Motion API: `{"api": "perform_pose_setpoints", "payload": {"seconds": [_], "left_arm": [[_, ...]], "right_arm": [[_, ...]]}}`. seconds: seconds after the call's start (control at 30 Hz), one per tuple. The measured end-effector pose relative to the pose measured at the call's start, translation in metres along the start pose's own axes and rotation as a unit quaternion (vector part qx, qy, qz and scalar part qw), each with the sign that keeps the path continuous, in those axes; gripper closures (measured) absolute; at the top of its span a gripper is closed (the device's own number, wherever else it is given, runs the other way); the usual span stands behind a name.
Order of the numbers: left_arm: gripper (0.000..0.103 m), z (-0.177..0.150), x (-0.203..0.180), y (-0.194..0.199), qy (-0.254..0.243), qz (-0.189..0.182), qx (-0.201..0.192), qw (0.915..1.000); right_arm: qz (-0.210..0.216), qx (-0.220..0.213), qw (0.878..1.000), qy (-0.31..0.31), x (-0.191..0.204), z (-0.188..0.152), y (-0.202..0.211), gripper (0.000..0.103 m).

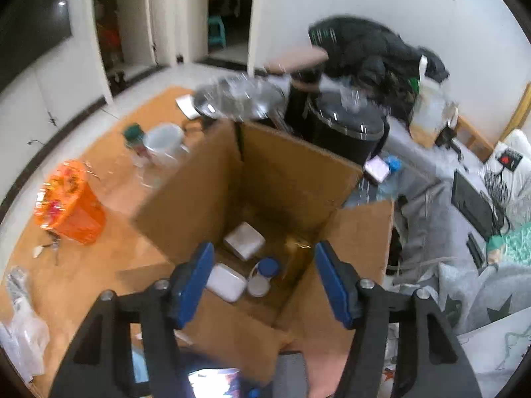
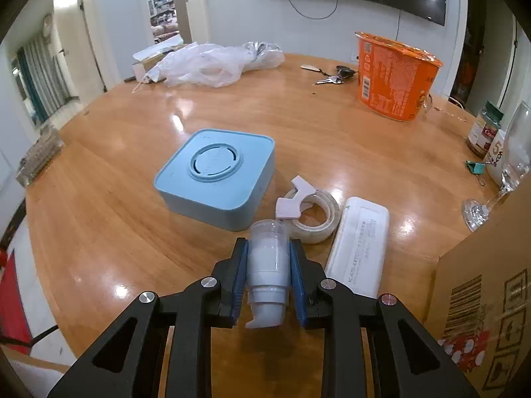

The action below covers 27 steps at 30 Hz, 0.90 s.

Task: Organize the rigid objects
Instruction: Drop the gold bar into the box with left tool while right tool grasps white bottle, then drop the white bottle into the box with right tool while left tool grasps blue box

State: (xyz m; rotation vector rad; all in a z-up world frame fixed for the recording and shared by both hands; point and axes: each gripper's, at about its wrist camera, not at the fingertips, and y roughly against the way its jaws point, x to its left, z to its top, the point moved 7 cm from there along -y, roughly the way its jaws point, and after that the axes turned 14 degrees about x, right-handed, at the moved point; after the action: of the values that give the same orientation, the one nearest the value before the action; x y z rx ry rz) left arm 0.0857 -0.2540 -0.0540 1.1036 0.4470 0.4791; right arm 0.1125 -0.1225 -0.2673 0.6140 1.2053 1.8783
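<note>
In the left wrist view my left gripper (image 1: 262,258) is open and empty above an open cardboard box (image 1: 292,172). Inside the box lie a grey square case (image 1: 244,240), a white case (image 1: 225,282), a blue-lidded jar (image 1: 264,275) and a gold packet (image 1: 295,255). In the right wrist view my right gripper (image 2: 268,252) is shut on a white pump bottle (image 2: 268,262) held lying along the fingers above the wooden table (image 2: 99,232). Beyond it lie a light blue square box (image 2: 217,177), a tape roll (image 2: 310,214) and a white flat case (image 2: 360,243).
An orange noodle cup (image 2: 395,76), keys (image 2: 332,76), a plastic bag (image 2: 205,61), a jar (image 2: 483,129), a wine glass (image 2: 501,172) and a green clip (image 2: 476,167) are on the table. The cardboard box's side (image 2: 481,315) stands at the right. Black appliances (image 1: 345,129) stand behind the box.
</note>
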Motion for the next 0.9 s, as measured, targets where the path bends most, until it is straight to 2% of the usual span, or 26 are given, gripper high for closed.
{"api": "perform_pose_setpoints", "payload": {"seconds": [0.1,0.17,0.23,0.27,0.37,0.5,0.6,0.7,0.8,0.83,0.9], "left_arm": [[0.032,-0.014,0.029,0.039,0.039,0.033,-0.051,0.9974],[0.031,-0.035,0.055,0.065,0.074,0.063,-0.082,0.9919],[0.029,-0.061,0.082,0.086,0.115,0.101,-0.105,0.9826],[0.029,-0.080,0.100,0.096,0.143,0.128,-0.113,0.9748],[0.029,-0.129,0.135,0.101,0.202,0.162,-0.117,0.9589],[0.029,-0.178,0.168,0.077,0.249,0.158,-0.105,0.9497],[0.029,-0.205,0.184,0.043,0.269,0.142,-0.088,0.9486],[0.029,-0.225,0.192,0.008,0.287,0.123,-0.068,0.9474],[0.029,-0.234,0.191,-0.023,0.294,0.096,-0.061,0.9491],[0.029,-0.234,0.190,-0.030,0.292,0.088,-0.060,0.9504],[0.028,-0.233,0.190,-0.042,0.282,0.081,-0.057,0.9543]], "right_arm": [[0.007,-0.009,1.000,0.004,0.005,0.001,0.007,0.083],[0.016,-0.013,1.000,0.009,0.010,0.002,0.014,0.083],[0.025,-0.018,0.999,0.014,0.015,0.002,0.023,0.083],[0.030,-0.021,0.999,0.019,0.019,0.002,0.030,0.083],[0.045,-0.029,0.998,0.029,0.028,0.002,0.054,0.083],[0.050,-0.050,0.997,0.042,0.040,0.003,0.096,0.083],[0.045,-0.068,0.996,0.044,0.041,0.006,0.131,0.083],[0.030,-0.100,0.994,0.022,0.022,0.009,0.177,0.083],[-0.020,-0.130,0.991,-0.018,-0.014,0.007,0.218,0.083],[-0.049,-0.136,0.989,-0.037,-0.033,0.004,0.231,0.083],[-0.085,-0.123,0.987,-0.064,-0.058,-0.002,0.237,0.083]]}}
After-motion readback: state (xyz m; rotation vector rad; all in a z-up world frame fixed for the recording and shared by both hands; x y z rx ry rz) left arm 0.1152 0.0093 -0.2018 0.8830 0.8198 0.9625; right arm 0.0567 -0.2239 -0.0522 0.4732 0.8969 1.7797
